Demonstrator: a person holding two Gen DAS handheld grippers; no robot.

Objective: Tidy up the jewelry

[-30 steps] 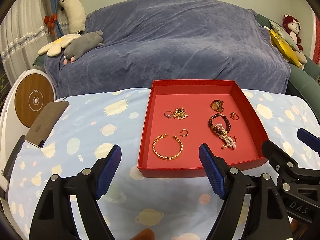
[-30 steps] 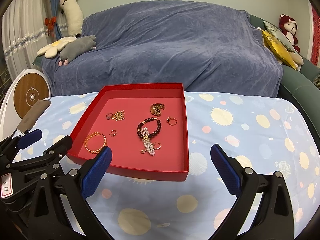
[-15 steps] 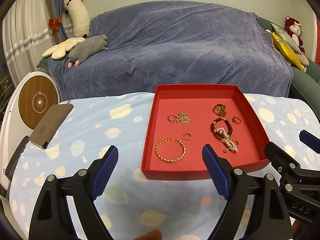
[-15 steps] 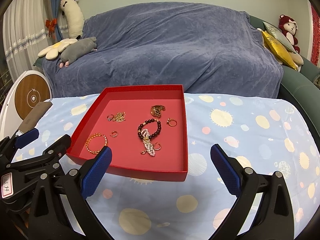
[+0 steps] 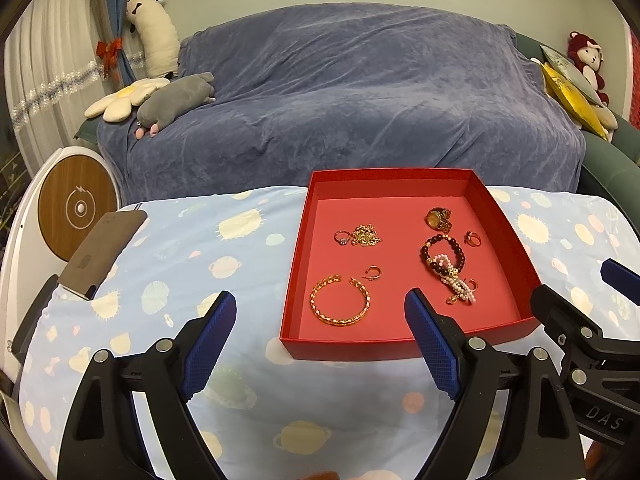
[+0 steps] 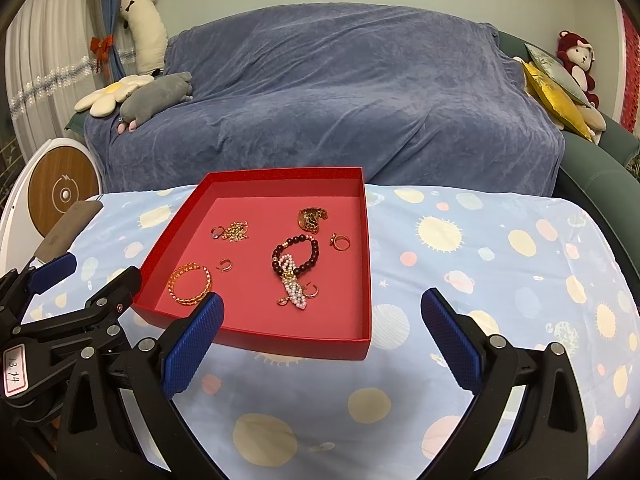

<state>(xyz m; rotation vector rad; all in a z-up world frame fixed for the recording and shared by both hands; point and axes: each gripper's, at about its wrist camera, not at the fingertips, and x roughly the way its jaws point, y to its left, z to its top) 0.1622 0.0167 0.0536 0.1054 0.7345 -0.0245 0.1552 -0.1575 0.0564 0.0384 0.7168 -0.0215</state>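
Nearest, we see our left gripper [image 5: 320, 316] with jaws spread wide and empty, low over the planet-print cloth [image 5: 240, 360]. Our right gripper [image 6: 322, 320] is likewise spread wide, holding nothing. Just beyond sits the red tray [image 5: 384, 346] on the cloth. Inside it: gold bangle [image 5: 340, 303] at the near left, bead bracelet [image 5: 443, 254] tangled with a pearl strand [image 5: 456, 282] on the right, small rings scattered about, gold chain [image 5: 366, 235] and watch [image 5: 438, 218] farther back. Behind is the blue-covered sofa [image 5: 360, 92].
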